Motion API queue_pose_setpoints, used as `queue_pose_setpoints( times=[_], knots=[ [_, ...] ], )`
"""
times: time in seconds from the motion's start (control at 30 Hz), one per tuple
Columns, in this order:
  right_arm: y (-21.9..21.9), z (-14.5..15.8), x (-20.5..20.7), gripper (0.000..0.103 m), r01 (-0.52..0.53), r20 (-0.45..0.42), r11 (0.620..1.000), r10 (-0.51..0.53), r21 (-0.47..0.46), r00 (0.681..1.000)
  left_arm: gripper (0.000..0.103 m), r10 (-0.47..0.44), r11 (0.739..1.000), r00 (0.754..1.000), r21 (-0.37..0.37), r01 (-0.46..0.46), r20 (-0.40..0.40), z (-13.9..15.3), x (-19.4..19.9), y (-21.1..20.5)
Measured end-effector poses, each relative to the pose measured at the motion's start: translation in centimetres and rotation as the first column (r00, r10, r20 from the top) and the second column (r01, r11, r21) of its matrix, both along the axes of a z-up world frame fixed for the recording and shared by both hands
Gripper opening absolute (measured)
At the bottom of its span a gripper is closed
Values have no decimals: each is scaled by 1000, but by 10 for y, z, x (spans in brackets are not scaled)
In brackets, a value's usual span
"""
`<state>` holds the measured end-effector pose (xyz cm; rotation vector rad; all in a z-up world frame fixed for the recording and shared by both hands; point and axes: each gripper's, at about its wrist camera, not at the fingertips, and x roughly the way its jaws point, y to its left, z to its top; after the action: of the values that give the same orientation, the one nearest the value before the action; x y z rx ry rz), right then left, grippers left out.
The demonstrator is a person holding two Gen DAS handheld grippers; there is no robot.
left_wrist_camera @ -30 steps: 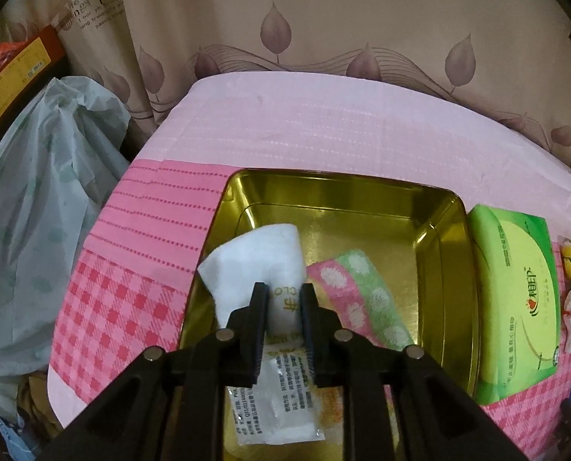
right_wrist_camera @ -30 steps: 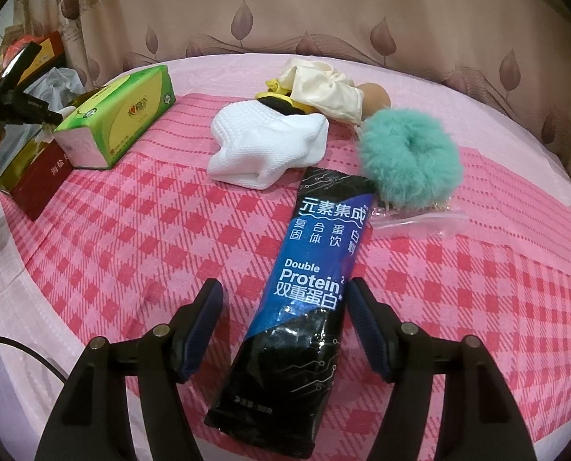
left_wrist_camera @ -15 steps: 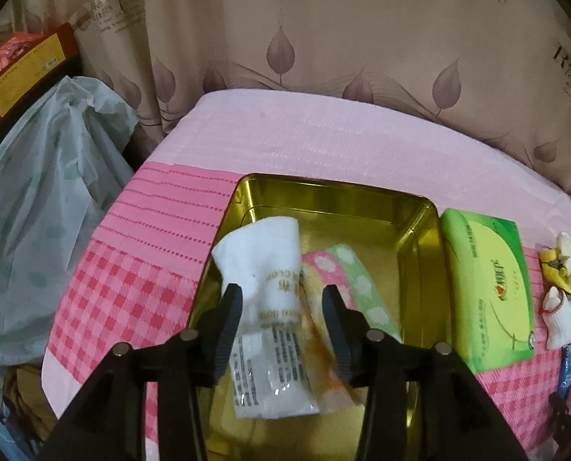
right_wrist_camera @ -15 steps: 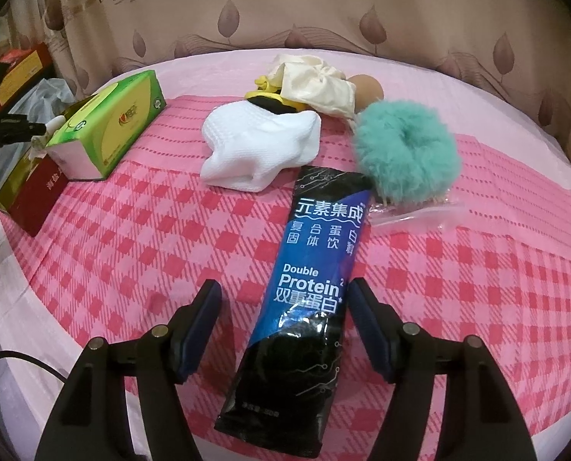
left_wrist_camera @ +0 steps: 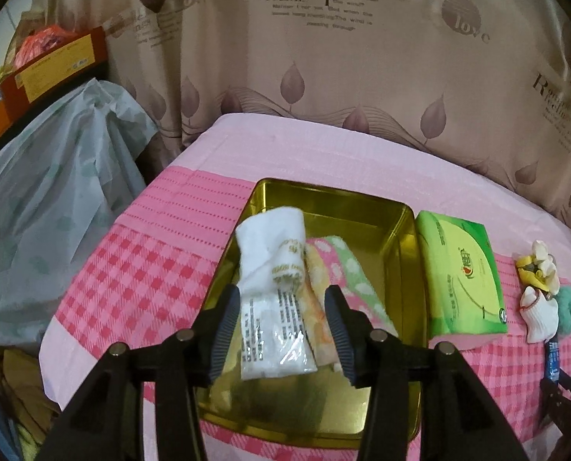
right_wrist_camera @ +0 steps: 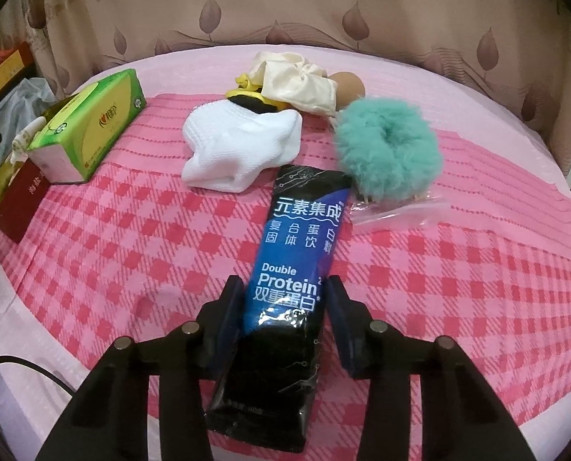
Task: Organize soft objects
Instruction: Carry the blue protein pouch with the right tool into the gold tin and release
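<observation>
In the left wrist view a gold tin box (left_wrist_camera: 396,395) holds a white packaged towel (left_wrist_camera: 272,280) and a pink-green cloth (left_wrist_camera: 346,272). My left gripper (left_wrist_camera: 281,330) is open above the tin, its jaws standing either side of the towel, apart from it. In the right wrist view my right gripper (right_wrist_camera: 283,326) is open, its jaws straddling a blue-black Protein sachet (right_wrist_camera: 289,280) lying on the checked cloth. Beyond it lie a white sock (right_wrist_camera: 239,150), a teal fluffy scrunchie (right_wrist_camera: 387,150) and a cream scrunchie (right_wrist_camera: 297,80).
A green tissue pack (left_wrist_camera: 460,280) lies right of the tin; it also shows in the right wrist view (right_wrist_camera: 89,123). A clear plastic bag (right_wrist_camera: 400,211) and a brown egg-like object (right_wrist_camera: 348,86) lie near the scrunchies. A curtain hangs behind; a plastic-covered pile (left_wrist_camera: 47,215) stands left of the table.
My left gripper opened, let go of the white towel in the tin, and pulled back and up. My right gripper moved slightly forward over the sachet.
</observation>
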<state>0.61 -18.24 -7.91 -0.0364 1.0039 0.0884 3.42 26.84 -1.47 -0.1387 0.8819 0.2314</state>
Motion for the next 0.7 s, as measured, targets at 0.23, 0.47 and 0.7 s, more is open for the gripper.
queue_pose_setpoints(
  times=[0.23,0.47,0.7],
  knots=[
    [11,6,-2,33,17,-21,999,-17,-29,1000,47,51,999,998,-9,-51,23,-11,-16,16],
    [11,28,-21,32,56,3,997,-56,-53,998,47,87,995,995,-54,-84,41,-13,-22,29],
    [40,73,-27,32,17,99,998,-12,-54,995,47,153,984,987,-95,-148,53,-10,-27,47]
  ],
)
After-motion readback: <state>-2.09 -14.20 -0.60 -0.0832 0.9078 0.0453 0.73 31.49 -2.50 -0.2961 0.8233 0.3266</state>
